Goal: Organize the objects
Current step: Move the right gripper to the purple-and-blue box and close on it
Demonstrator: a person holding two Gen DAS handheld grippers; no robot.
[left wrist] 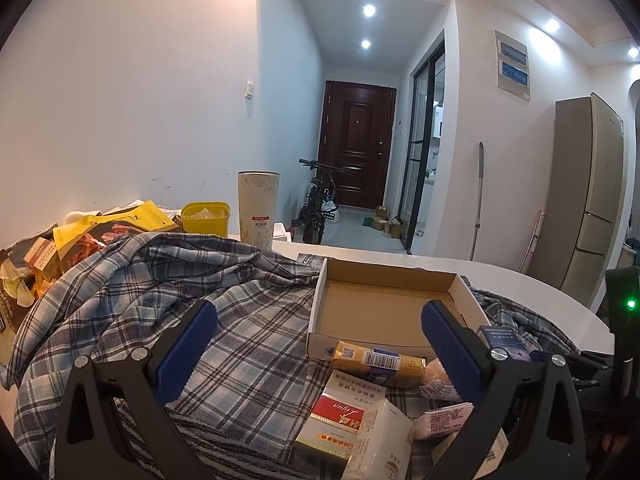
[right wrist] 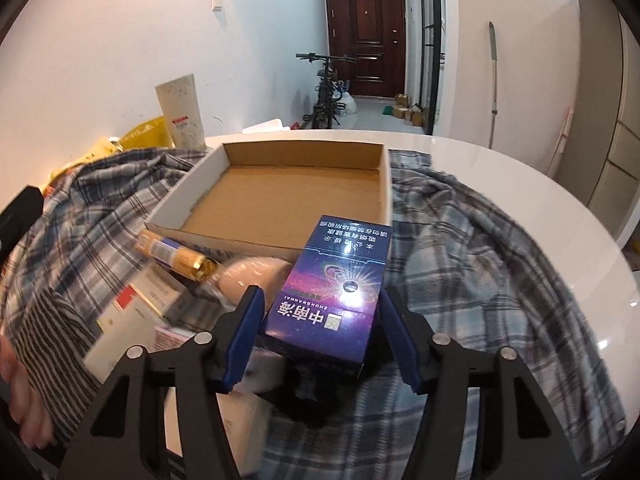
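Observation:
An empty cardboard tray (left wrist: 384,308) (right wrist: 280,204) lies on a plaid shirt (left wrist: 140,292) (right wrist: 480,240) on a white table. My right gripper (right wrist: 320,304) is shut on a blue cigarette pack (right wrist: 332,292), held just in front of the tray; the pack also shows in the left wrist view (left wrist: 502,338). My left gripper (left wrist: 316,320) is open and empty, above a pile of small items: a gold wrapped bar (left wrist: 376,358) (right wrist: 176,258), a red-and-white cigarette pack (left wrist: 340,420), a white box (left wrist: 384,440) and pink packets (left wrist: 444,416).
A tall beige tumbler (left wrist: 258,208) (right wrist: 182,112), a yellow tub (left wrist: 206,218) and yellow snack bags (left wrist: 100,236) stand at the back left. The table's rounded edge (right wrist: 560,184) runs right. A bicycle (left wrist: 320,208) and door lie beyond.

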